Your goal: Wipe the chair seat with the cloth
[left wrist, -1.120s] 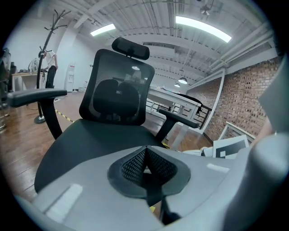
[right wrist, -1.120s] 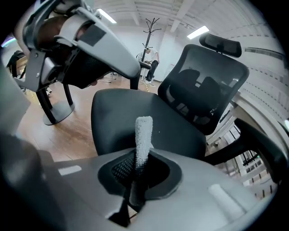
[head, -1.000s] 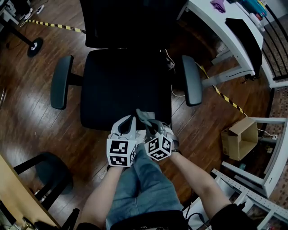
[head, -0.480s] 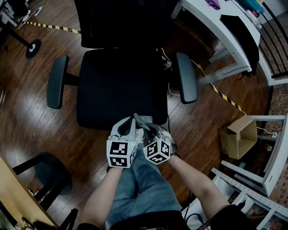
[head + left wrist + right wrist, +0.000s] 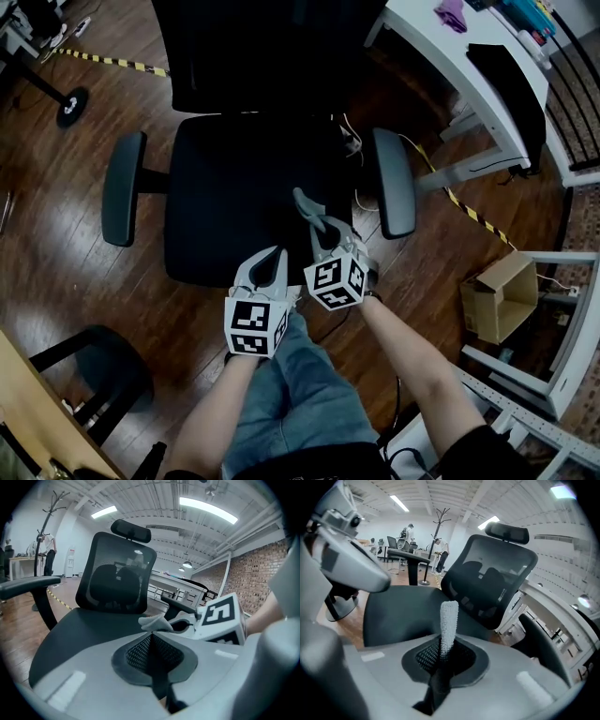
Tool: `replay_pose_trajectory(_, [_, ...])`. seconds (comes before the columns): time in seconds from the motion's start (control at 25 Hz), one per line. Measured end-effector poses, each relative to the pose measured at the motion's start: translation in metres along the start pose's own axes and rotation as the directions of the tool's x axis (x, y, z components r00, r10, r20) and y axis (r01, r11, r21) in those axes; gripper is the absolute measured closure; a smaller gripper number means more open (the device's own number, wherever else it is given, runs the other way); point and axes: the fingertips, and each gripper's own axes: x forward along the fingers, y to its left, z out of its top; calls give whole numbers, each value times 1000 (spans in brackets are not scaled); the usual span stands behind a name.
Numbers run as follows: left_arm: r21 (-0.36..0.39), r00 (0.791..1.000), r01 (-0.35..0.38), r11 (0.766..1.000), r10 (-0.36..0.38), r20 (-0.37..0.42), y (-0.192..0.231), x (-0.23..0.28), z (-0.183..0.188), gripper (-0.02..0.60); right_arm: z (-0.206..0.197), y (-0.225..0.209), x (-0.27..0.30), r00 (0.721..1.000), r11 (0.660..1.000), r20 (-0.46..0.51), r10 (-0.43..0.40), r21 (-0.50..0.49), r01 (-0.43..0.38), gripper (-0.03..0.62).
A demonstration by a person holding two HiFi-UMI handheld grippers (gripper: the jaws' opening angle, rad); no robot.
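The black chair seat [image 5: 234,187] fills the middle of the head view. My right gripper [image 5: 314,223] is over the seat's front right part, shut on a grey cloth [image 5: 304,202] that sticks out past its tips. In the right gripper view the cloth [image 5: 449,618] stands up as a narrow strip from the shut right gripper [image 5: 442,654], with the seat [image 5: 403,606] beyond it. My left gripper [image 5: 270,257] hangs at the seat's front edge, shut and holding nothing. The left gripper view shows the left gripper [image 5: 151,638] with its pads pressed together, the seat [image 5: 84,625] ahead, and the cloth [image 5: 154,621] to the right.
Grey armrests [image 5: 124,187] [image 5: 394,183] flank the seat, and the black backrest [image 5: 253,56] rises behind. A white desk [image 5: 469,66] stands at the right. A cardboard box [image 5: 502,295] and striped tape [image 5: 473,208] are on the wooden floor. A black stool [image 5: 94,361] is at lower left.
My right gripper has moved forward over the seat, carrying the cloth. My left gripper has stayed back at the seat's front edge, so the two have come apart.
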Motion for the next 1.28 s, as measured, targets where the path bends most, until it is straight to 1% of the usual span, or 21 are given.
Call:
replay_pose_trajectory(0.16, [-4,1000,-2,1000,2,17,12,13,22,577,27,-52,37,996,994,-13,-84,72,85,586])
replay_pose_trajectory(0.24, [-5,1000,-4,1000,4,20,19,24,32,577,37,-74,56,993,988,-24,-112,107,113,586])
replay_pose_trajectory(0.32, [-5,1000,-2,1000,3,14,26,36,39,577,42,-93,74,990,984,-44,-132,118,137,588])
replay_pose_trajectory(0.48, [-11,1000,7,1000,-7,1,38,58,53,577,42,-125,105,984,981,-88,-157,104,166,594])
replay_pose_trajectory(0.64, [-25,1000,16,1000,-16,1,47,81,68,577,39,-153,137,979,976,-122,-166,122,181,594])
replay_pose_trajectory(0.8, [-48,1000,8,999,-9,-11,60,101,70,577,28,-174,167,967,971,-179,-182,125,205,594])
replay_pose_trajectory(0.92, [-60,1000,0,998,-1,-19,70,111,68,577,19,-185,182,957,971,-217,-193,98,218,594])
replay_pose_trajectory(1.0, [-67,1000,-6,998,4,-26,76,114,65,577,14,-185,189,953,974,-237,-186,82,211,594])
replay_pose_trajectory(1.28, [-64,999,-5,998,2,-52,78,114,58,577,4,-169,192,956,981,-252,-153,80,178,594])
